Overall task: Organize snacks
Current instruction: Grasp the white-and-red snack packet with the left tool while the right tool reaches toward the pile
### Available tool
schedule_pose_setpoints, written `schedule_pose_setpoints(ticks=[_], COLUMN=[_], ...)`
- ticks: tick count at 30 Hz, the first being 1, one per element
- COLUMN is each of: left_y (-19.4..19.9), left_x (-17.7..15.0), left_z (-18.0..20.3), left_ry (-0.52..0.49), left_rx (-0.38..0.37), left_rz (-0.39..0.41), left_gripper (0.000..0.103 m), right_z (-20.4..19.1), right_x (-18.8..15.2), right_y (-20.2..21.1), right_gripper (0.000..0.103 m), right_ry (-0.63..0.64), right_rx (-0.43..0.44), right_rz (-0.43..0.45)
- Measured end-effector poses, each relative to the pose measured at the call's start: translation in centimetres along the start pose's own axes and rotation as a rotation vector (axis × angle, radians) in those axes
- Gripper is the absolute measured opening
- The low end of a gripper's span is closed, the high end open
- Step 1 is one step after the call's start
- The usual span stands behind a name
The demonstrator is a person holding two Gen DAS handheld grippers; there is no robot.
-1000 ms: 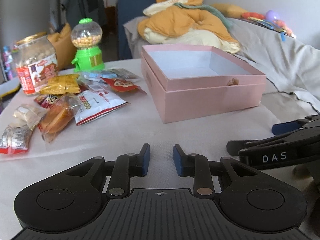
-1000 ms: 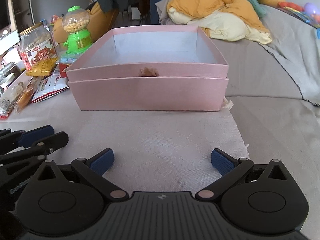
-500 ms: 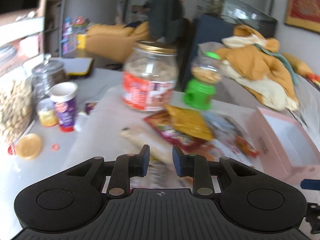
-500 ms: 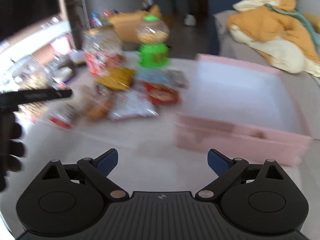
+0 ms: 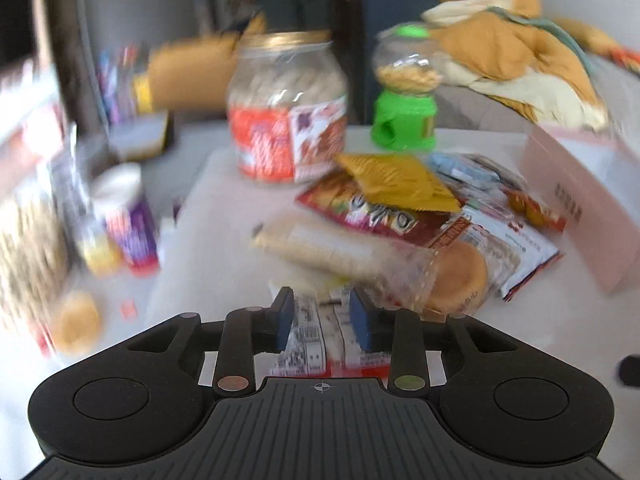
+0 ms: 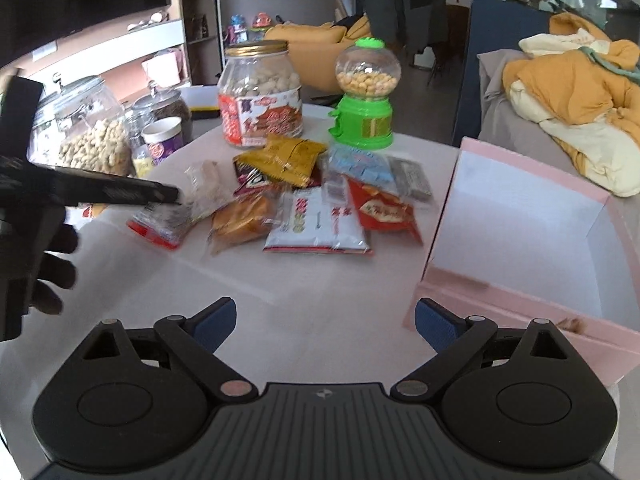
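Snack pile: your loose packets sit in a heap on the round white worktop [image 6: 312, 280], between the jars and the box.
Nearest packet: a clear crinkly wrapper with red ends and black print [image 5: 320, 340], at the near left edge of the heap, lies right between your left tongs [image 5: 324, 320].
Left tongs: blue pads [image 5: 285, 318] a little apart and they have just been opening; the wrapper is in the gap, but the blur hides whether the pads press on it, so I cannot tell you it is gripped.
From the right camera: your left tongs [image 6: 176, 196] reach in from the left edge with the tip at that same wrapper [image 6: 164, 220], your dark-gloved hand [image 6: 44, 264] behind them.
Other packets: a round golden cake in clear film [image 6: 240, 216] just right of it, then a white pouch with red print [image 6: 320, 220], a red triangular packet [image 6: 380, 208], a mustard-yellow foil sachet [image 6: 284, 156] lying on a dark red bag [image 5: 368, 208], and pale blue wrapped pieces [image 6: 360, 164] further back.
Right tongs: your right tongs [image 6: 324, 320] stand wide apart over bare worktop, nothing between them.
Pink box: an open pink cardboard box with a white inside [image 6: 520, 220] stands just right of the heap.
Behind the heap: a gold-lidded clear jar with a red label [image 6: 260, 96], and a green-based candy dispenser with a clear globe [image 6: 366, 100] beside it.
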State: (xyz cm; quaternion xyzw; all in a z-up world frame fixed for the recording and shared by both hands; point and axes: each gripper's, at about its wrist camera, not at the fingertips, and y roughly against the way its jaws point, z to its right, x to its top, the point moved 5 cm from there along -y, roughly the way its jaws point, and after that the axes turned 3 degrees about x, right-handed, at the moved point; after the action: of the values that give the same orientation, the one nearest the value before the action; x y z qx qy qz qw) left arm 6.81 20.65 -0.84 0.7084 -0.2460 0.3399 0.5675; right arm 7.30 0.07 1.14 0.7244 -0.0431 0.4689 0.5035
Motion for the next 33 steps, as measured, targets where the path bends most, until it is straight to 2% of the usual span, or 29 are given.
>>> schedule_pose_setpoints(ticks=[3,7,8,11,13,15,19,21,22,23,25,28,30,33], left_y=[0.0,0.0,0.3,1.2,2.5,3.3,2.6,2.0,1.9,1.7,1.9,2.3,1.7,0.2], left_x=[0.0,-0.3,-0.5,-0.5,-0.4,-0.5,-1.6,-1.8,-1.9,-1.8,-1.6,-1.2,-1.3,-1.7], left_z=[0.2,-1.1,-1.4,-1.7,-2.0,-1.4,1.1,2.0,2.4,2.6,2.1,0.8,-0.1,-0.3], left_ry=[-0.031,0.002,0.010,0.056,0.090,0.031,-0.098,-0.133,-0.149,-0.145,-0.102,-0.036,-0.012,-0.005], left_rx=[-0.007,0.018,0.017,-0.047,-0.082,-0.072,-0.060,-0.056,-0.070,-0.084,-0.093,-0.024,0.000,-0.028], left_rz=[0.006,0.001,-0.001,0.003,0.056,0.080,0.027,0.027,0.030,0.028,0.037,0.073,0.044,-0.020], left_gripper=[0.034,0.047,0.046,0.043,0.043,0.043,0.044,0.051,0.060,0.065,0.064,0.061,0.060,0.065], right_z=[-0.5,-1.1,-1.1,-1.0,-0.9,-0.8,-0.9,-1.0,-1.0,-1.0,-1.0,-0.8,-0.6,-0.6], right_x=[-0.6,-1.3,-1.5,-1.9,-2.1,-2.3,-2.7,-2.8,-2.8,-2.8,-2.9,-3.2,-3.4,-3.5], right_y=[0.3,0.6,0.5,0.2,-0.1,0.0,0.1,0.1,0.0,0.1,0.3,0.7,0.9,0.8], right_gripper=[0.097,0.097,0.097,0.097,0.097,0.097,0.097,0.097,0.097,0.097,0.097,0.097,0.097,0.097], right_ry=[0.031,0.073,0.076,0.063,0.051,0.042,0.026,0.019,0.016,0.014,0.015,0.022,0.024,0.028], right_rx=[-0.005,-0.006,-0.005,0.006,0.011,0.015,0.026,0.027,0.027,0.030,0.030,0.017,0.012,0.018], right_rz=[0.006,0.004,0.001,-0.011,-0.018,-0.013,-0.010,-0.010,-0.010,-0.009,-0.007,0.004,0.007,0.000])
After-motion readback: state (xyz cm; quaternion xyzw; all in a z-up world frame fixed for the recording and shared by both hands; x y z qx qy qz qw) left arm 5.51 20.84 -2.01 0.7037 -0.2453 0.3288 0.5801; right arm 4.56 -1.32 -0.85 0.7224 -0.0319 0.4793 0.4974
